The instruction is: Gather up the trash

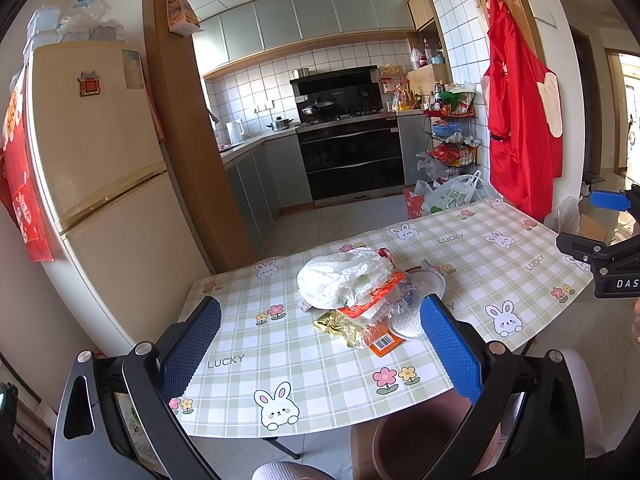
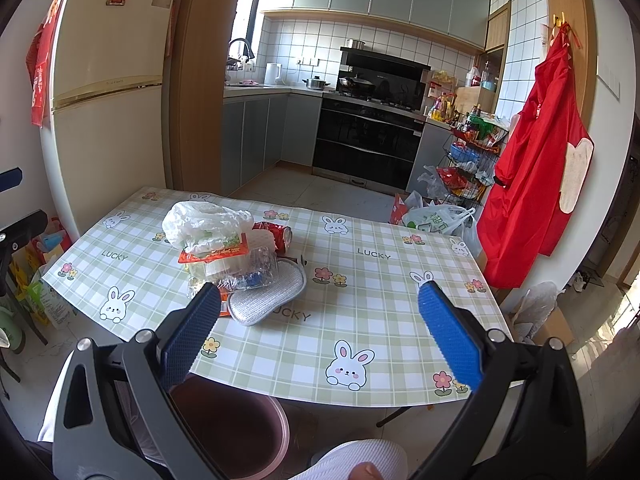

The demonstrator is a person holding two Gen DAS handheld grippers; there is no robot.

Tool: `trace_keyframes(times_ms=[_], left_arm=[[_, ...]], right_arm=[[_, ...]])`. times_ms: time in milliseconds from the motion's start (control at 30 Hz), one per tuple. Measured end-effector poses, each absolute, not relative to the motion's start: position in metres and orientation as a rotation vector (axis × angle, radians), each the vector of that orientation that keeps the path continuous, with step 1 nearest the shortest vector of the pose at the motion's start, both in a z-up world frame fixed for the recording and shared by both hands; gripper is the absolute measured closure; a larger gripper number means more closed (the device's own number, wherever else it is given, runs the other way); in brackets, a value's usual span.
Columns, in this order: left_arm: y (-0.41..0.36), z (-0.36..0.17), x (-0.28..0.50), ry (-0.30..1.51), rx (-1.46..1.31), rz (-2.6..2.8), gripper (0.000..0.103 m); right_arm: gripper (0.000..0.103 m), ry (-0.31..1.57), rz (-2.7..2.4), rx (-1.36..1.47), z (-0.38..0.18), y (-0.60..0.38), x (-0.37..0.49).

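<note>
On the table, one trash pile; two claws, left claw and right claw, gape empty.

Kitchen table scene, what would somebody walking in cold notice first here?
Probably the heap of trash in the middle of the rabbit-print tablecloth, topped by a crumpled white plastic bag. Next, the bright red apron hanging on the wall to the right. Both grippers, left and right, hang open above the table's near edge, over a brownish bin below.
</note>
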State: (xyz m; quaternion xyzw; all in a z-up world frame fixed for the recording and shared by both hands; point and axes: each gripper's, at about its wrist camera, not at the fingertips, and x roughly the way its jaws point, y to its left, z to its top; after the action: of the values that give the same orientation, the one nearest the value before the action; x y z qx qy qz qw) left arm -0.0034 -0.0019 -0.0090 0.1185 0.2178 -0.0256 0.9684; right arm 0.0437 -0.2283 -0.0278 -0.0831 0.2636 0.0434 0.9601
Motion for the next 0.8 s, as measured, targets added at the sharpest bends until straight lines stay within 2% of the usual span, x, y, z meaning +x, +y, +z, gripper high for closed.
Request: trace_keyframes(times_ms=[467,800], left_arm=[[0.001,-0.017,0.002,0.468,0.214,-0.085,0.005],[0.030,-0.060,0.039,0.626,-0.005,-0.240,0.005]], right_arm=[[0.006,0.557,0.094,-0.163,-0.041,-0.232,0.046],[0.006,0.610,0.104,-0.105,-0.078,-0.241,0.068]])
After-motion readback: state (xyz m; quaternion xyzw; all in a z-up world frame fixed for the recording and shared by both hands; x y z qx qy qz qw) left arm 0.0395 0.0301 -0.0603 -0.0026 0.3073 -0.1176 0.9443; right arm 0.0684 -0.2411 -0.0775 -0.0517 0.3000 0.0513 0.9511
